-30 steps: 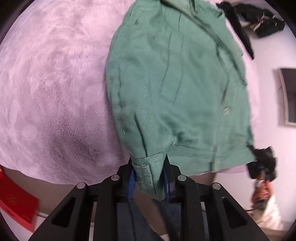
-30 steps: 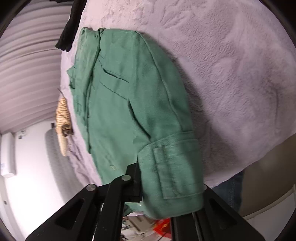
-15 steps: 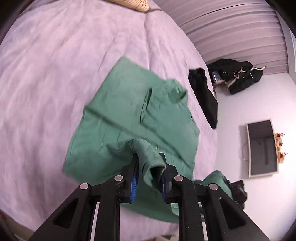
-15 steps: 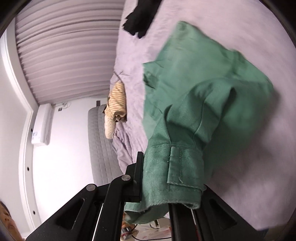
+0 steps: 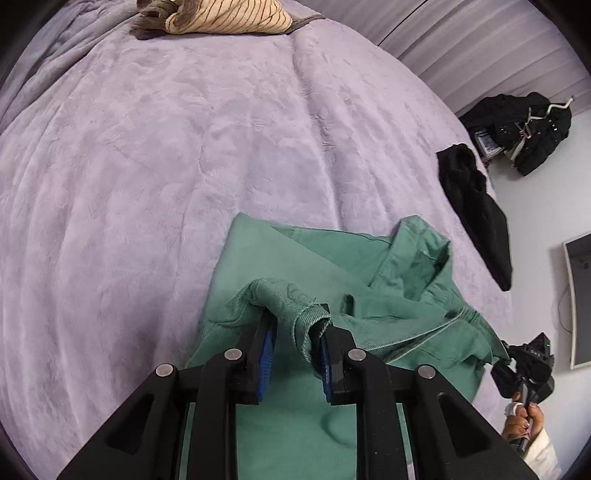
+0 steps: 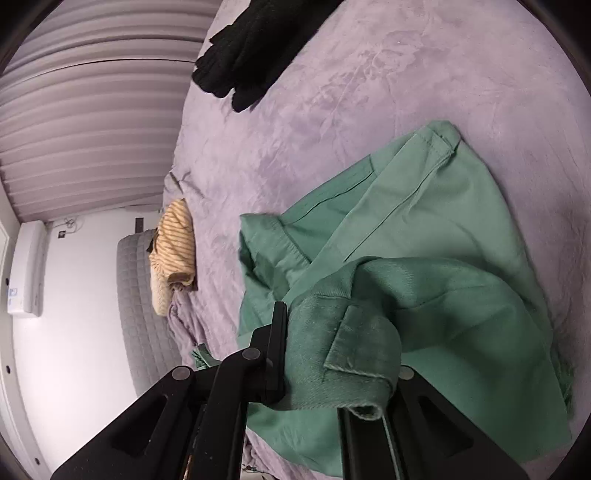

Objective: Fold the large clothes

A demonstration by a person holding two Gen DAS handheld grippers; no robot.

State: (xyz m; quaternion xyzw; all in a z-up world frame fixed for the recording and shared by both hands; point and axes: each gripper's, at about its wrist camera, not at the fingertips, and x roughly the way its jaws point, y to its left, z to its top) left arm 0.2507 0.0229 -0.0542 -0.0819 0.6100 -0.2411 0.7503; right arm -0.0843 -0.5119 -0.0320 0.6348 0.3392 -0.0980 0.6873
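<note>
A green shirt (image 5: 332, 266) lies crumpled on the purple bed cover, collar to the right in the left wrist view. My left gripper (image 5: 295, 317) is shut on a bunched hem of it, and cloth drapes over both fingertips. In the right wrist view the same green shirt (image 6: 424, 229) spreads out ahead. Its buttoned cuff (image 6: 354, 354) wraps my right gripper (image 6: 336, 343), whose jaws are opening with the cuff still pinched between them; the right finger is hidden under the cloth. A hand (image 5: 521, 417) holds that right gripper at the lower right of the left wrist view.
The purple bed cover (image 5: 184, 166) stretches far to the left and ahead. A striped beige garment (image 5: 225, 16) lies at the head end, a black garment (image 5: 476, 206) at the right edge, a black jacket (image 5: 524, 129) beyond it. A grey headboard (image 6: 140, 314) stands behind.
Both grippers have swept across the bed with the shirt's lower end, carrying it over toward the collar. The shirt, stretched out before, now lies doubled and bunched.
</note>
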